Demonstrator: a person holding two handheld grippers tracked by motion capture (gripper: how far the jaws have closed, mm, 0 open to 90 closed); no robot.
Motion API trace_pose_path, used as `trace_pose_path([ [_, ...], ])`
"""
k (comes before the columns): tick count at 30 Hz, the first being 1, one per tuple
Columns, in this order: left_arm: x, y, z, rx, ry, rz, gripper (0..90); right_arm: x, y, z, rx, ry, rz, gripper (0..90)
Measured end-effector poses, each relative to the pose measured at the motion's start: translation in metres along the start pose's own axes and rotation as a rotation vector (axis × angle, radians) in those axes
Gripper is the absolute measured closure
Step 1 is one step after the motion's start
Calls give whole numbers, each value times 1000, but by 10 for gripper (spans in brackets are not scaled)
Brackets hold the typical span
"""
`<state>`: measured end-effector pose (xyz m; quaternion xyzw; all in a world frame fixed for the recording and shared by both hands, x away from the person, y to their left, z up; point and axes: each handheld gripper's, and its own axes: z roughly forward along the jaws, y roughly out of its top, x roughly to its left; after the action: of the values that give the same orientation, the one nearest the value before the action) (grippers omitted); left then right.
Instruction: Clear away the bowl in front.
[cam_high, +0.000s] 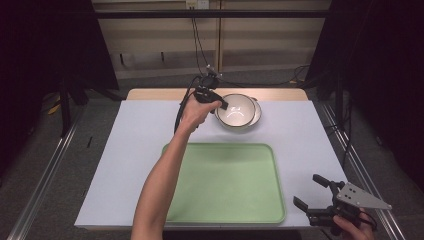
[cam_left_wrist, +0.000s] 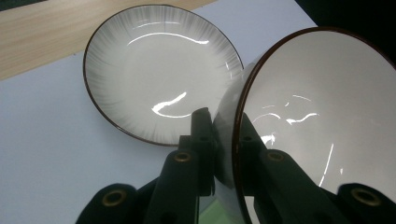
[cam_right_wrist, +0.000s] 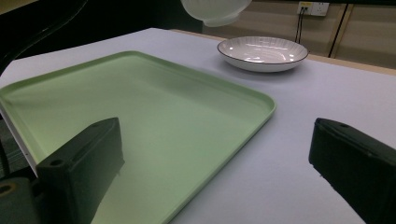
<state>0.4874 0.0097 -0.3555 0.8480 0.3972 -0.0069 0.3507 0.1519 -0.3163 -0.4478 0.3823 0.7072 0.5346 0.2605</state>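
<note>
High view looks down on a desk (cam_high: 125, 150) covered with a pale lavender sheet, a strip of wood showing along its far edge. A light green tray (cam_high: 225, 200) lies flat on the near half of the desk, with nothing on it.

A bare forearm reaches from the bottom edge up past the tray's left side. That hand holds the left tongs (cam_high: 222, 105), which pinch the near-left rim of a white bowl (cam_high: 237, 111) with a thin dark edge. The bowl sits over a shallow plate (cam_high: 257, 114), of which a sliver peeks out at the right.

Left gripper view shows the grip close up: the left tongs (cam_left_wrist: 225, 135) are pressed onto the bowl's (cam_left_wrist: 317, 116) wall, one black jaw outside and one inside. The bowl is tilted and lifted, with the plate (cam_left_wrist: 159, 74) lying flat on the desk (cam_left_wrist: 46, 140) behind it. The plate is white with fine grey streaks around its rim.

Right gripper view, low over the desk (cam_right_wrist: 289, 154), shows the right tongs (cam_right_wrist: 212, 163) spread wide with nothing between them, near the tray's (cam_right_wrist: 140, 121) corner. Farther off sits the plate (cam_right_wrist: 261, 53), and the bowl's (cam_right_wrist: 215, 11) underside hangs in the air above and to its left. In the high view the right tongs (cam_high: 312, 192) sit at the desk's near right corner, well apart from the bowl.
</note>
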Motion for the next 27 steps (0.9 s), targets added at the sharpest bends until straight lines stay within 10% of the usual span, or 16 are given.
trace_pose_path([
  [27,-52,-21,16,59,-64,71,825,0,0,2,-4,-9,1,26],
])
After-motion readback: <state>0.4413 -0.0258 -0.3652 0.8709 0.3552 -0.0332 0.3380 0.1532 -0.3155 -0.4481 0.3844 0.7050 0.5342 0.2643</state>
